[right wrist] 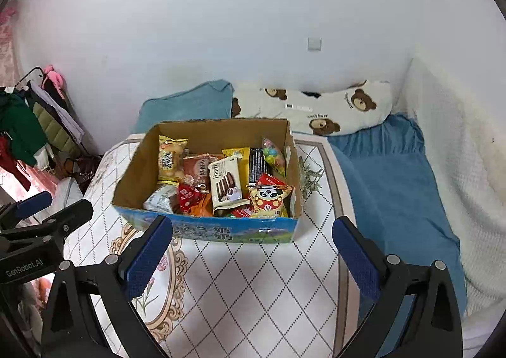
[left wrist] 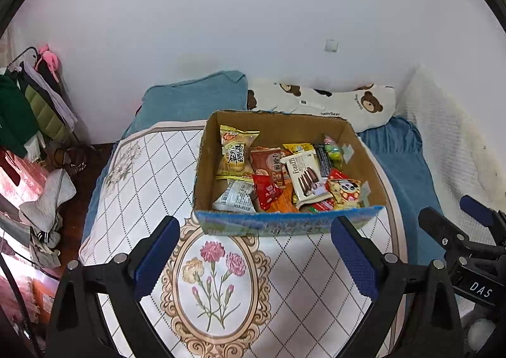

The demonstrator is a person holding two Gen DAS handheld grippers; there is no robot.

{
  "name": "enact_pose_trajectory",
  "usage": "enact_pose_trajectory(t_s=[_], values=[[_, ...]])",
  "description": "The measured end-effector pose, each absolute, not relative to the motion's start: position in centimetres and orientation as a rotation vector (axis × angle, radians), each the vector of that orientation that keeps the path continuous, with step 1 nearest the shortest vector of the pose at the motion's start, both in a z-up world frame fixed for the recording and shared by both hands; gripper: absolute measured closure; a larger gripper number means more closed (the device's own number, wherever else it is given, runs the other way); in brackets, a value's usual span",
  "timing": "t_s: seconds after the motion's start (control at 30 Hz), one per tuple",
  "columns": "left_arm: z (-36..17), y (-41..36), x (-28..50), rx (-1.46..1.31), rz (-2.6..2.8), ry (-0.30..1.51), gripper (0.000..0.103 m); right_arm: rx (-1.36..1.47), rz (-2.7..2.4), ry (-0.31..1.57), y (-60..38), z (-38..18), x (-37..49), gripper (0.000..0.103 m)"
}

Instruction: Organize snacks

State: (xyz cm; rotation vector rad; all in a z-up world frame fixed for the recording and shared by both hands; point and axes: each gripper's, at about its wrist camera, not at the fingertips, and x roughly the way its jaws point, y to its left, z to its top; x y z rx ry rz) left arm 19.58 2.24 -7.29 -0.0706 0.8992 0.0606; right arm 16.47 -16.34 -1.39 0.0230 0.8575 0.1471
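An open cardboard box (left wrist: 284, 123) with a blue printed front wall stands on a round table with a floral cloth (left wrist: 139, 174). It holds several snack packets: a white Franzzi biscuit pack (left wrist: 306, 177), a yellow packet (left wrist: 235, 155), a red packet (left wrist: 267, 191) and a panda packet (left wrist: 346, 193). The box also shows in the right wrist view (right wrist: 221, 131), with the Franzzi pack (right wrist: 226, 182). My left gripper (left wrist: 254, 241) is open and empty, just short of the box's front wall. My right gripper (right wrist: 253, 242) is open and empty, also in front of the box.
The table stands on a bed with a blue sheet (right wrist: 395, 187), a blue pillow (left wrist: 193, 98) and a bear-print pillow (left wrist: 332, 101) behind the box. A clothes rack (left wrist: 28, 111) stands at the left. A white wall is behind.
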Motion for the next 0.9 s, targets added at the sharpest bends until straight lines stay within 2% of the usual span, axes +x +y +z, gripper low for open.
enact_pose_trajectory(t_s=[0.43,0.73,0.8,0.9], values=[[-4.7,2.1,13.5,-0.076,0.073,0.837,0.005,-0.021,0.159,0.734,-15.8,4.5,7.9,0.000],[-4.4,1.9,12.3,-0.077,0.091,0.814,0.005,-0.015,0.181,0.738,-15.5,4.6,6.8,0.000],[-4.5,1.9,12.5,-0.076,0.090,0.809,0.001,-0.014,0.178,0.739,-15.6,4.4,7.0,0.000],[-4.7,1.8,13.1,-0.071,0.098,0.807,0.001,-0.009,0.167,0.730,-15.7,4.0,7.6,0.000]])
